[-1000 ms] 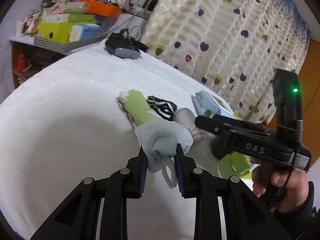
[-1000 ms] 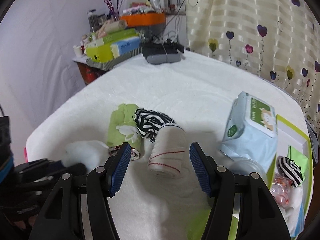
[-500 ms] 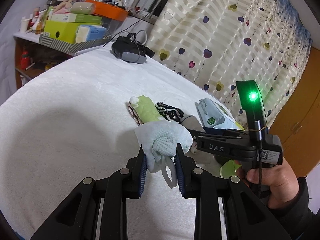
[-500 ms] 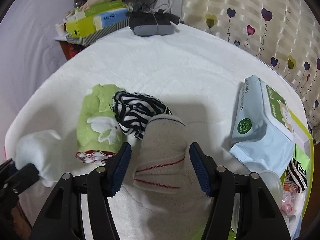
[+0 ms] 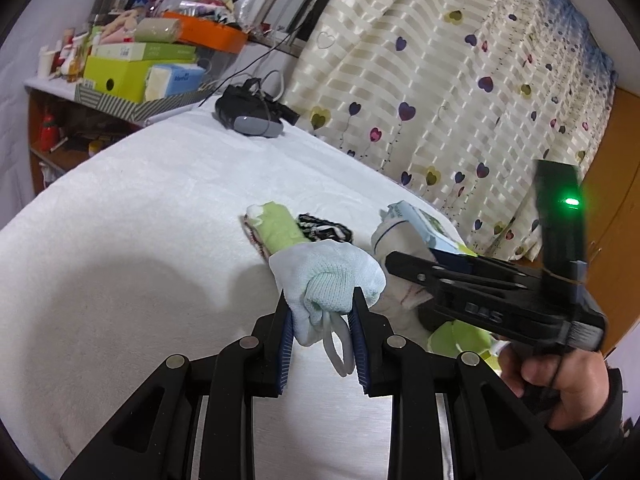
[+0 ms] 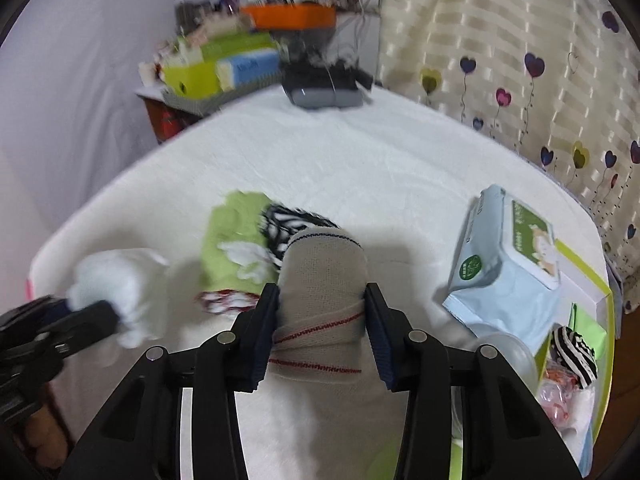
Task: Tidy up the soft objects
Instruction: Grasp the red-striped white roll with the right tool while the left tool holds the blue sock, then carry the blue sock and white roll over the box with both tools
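Observation:
My left gripper (image 5: 320, 322) is shut on a rolled pale blue sock (image 5: 326, 280) and holds it above the white bed; the sock also shows in the right wrist view (image 6: 120, 280). My right gripper (image 6: 322, 320) is shut on a rolled beige sock with red stripes (image 6: 322, 280), seen in the left wrist view (image 5: 394, 236) behind the right gripper's fingers (image 5: 424, 270). A rolled green sock (image 6: 236, 244) and a zebra-striped sock (image 6: 294, 220) lie side by side on the bed just beyond.
A pack of wet wipes (image 6: 508, 264) lies to the right, next to a green-edged box (image 6: 596, 320) holding a zebra sock (image 6: 572, 350) and small items. A black headset (image 6: 324, 88) sits at the bed's far edge. Cluttered shelf (image 5: 132, 72) beyond; heart-patterned curtain (image 5: 460, 80) on the right.
My right gripper has come down around the beige striped sock and closed on it. My left gripper has kept its hold on the pale blue sock, barely moving.

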The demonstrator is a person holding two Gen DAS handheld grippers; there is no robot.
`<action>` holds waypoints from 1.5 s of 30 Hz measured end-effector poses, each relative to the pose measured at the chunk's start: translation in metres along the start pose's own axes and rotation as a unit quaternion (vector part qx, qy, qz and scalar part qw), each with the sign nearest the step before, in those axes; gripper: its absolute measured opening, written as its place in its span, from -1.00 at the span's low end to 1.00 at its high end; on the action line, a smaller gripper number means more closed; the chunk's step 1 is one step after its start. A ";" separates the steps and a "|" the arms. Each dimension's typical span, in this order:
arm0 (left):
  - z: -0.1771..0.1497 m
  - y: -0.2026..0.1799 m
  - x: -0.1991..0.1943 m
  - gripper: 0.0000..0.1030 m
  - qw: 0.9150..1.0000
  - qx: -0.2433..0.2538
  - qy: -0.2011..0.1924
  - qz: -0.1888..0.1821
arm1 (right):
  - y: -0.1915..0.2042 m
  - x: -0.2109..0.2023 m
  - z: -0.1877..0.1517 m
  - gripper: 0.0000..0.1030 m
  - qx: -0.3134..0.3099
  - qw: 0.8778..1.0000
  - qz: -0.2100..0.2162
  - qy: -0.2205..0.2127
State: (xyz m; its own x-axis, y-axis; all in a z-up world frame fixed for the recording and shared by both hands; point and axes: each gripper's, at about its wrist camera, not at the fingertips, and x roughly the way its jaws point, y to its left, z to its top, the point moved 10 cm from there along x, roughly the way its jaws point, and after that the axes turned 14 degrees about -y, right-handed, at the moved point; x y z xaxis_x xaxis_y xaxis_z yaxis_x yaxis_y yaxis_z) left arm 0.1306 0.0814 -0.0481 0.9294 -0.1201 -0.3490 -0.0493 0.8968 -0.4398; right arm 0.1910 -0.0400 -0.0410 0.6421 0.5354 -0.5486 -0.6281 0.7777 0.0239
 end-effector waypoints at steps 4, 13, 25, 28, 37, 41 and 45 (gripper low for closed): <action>0.004 -0.022 -0.008 -0.53 1.000 0.019 -0.009 -0.009 | 0.008 -0.036 0.006 -0.15 -0.001 0.999 0.017 -0.040; 0.004 -0.077 -0.022 -0.53 0.997 0.057 -0.017 -0.042 | -0.009 -0.102 0.006 -0.15 0.022 0.996 0.002 -0.091; -0.010 -0.141 -0.038 -0.53 0.991 0.096 -0.009 -0.088 | -0.035 -0.161 -0.004 -0.15 0.051 0.990 -0.018 -0.133; -0.016 -0.155 -0.041 -0.53 0.989 0.105 -0.005 -0.101 | -0.043 -0.172 -0.008 -0.15 0.060 0.988 -0.024 -0.140; -0.024 -0.187 -0.039 -0.53 0.984 0.122 0.003 -0.126 | -0.068 -0.197 -0.019 -0.15 0.079 0.984 -0.048 -0.153; -0.021 -0.204 -0.035 -0.53 0.982 0.131 -0.001 -0.139 | -0.082 -0.208 -0.020 -0.15 0.089 0.981 -0.064 -0.163; -0.023 -0.221 -0.030 -0.53 0.979 0.138 0.001 -0.153 | -0.102 -0.218 -0.023 -0.15 0.102 0.977 -0.083 -0.169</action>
State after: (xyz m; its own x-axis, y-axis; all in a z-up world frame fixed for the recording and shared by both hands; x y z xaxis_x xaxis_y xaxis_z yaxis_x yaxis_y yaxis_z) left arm 0.1053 -0.1230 0.0408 0.8841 -0.4020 -0.2383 0.3322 0.8993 -0.2845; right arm 0.1052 -0.2436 0.0569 0.8572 0.4484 -0.2533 -0.4254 0.8937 0.1425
